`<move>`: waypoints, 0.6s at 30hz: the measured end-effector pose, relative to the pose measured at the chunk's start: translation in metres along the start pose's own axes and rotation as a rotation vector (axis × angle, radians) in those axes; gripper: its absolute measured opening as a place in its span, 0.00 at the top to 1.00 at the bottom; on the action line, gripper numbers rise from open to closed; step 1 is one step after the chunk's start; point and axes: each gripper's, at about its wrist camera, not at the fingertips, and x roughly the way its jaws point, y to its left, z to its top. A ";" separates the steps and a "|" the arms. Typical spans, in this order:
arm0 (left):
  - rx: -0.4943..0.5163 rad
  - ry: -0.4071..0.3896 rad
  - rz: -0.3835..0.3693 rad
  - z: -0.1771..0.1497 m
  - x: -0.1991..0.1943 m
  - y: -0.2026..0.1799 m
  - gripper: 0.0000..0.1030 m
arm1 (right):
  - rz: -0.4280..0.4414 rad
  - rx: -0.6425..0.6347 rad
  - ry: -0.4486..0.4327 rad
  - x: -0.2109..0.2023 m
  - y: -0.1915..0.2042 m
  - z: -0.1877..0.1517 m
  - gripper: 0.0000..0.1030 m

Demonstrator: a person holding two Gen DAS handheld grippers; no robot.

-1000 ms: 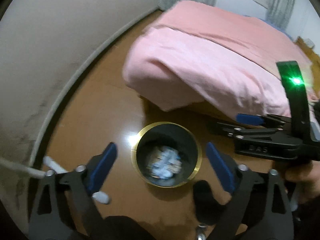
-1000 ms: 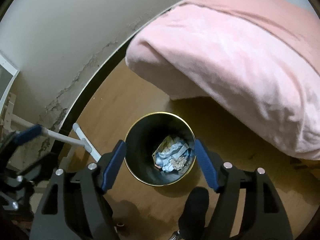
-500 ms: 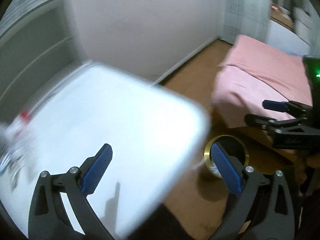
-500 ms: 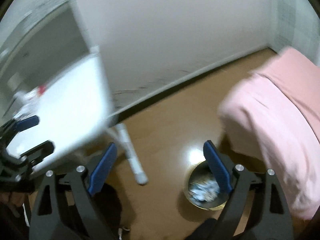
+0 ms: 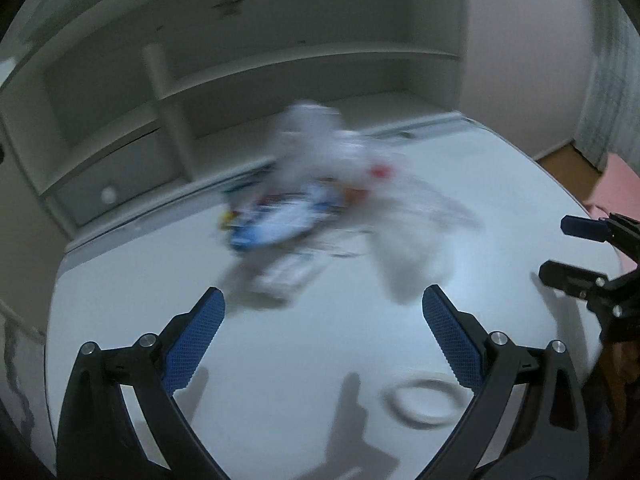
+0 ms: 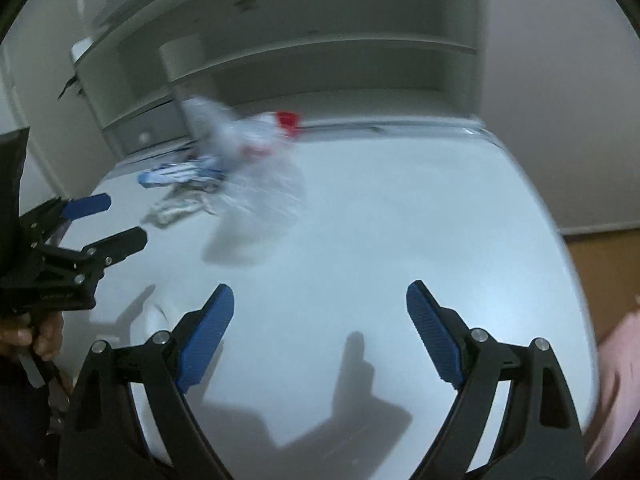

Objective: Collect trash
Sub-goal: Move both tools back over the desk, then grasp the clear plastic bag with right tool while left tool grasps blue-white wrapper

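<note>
Now in view: the white tabletop is shown; the floor bin seen a second ago is gone from both views.
Trash: one blurred heap of wrappers and white plastic is lain toward the tabletop's back edge; axis unreadable.
Left gripper: jaws spread, nothing held.
Right gripper: jaws just widened, nothing between.
Shelf unit: one, behind.

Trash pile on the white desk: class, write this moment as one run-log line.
phase: approach | left tongs: open, empty | right tongs: open, empty, just widened | trash pile: on white desk, untouched, blurred
</note>
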 end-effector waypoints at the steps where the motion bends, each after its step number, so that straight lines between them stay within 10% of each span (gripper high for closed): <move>1: -0.006 -0.002 -0.004 0.003 0.004 0.009 0.07 | 0.008 -0.022 0.007 0.013 0.011 0.011 0.18; 8: -0.001 -0.016 0.015 0.027 0.047 0.037 0.07 | -0.023 -0.061 0.037 0.076 0.041 0.062 0.18; 11: 0.021 -0.034 0.011 0.033 0.057 0.038 0.08 | -0.056 -0.066 0.064 0.096 0.040 0.074 0.35; 14: 0.043 -0.045 0.006 0.036 0.060 0.032 0.30 | -0.051 -0.046 0.091 0.103 0.035 0.076 0.78; 16: 0.044 -0.034 -0.017 0.038 0.061 0.030 0.61 | -0.066 -0.052 0.081 0.100 0.034 0.074 0.84; 18: 0.051 -0.018 -0.021 0.038 0.061 0.027 0.69 | -0.069 -0.049 0.076 0.099 0.035 0.075 0.89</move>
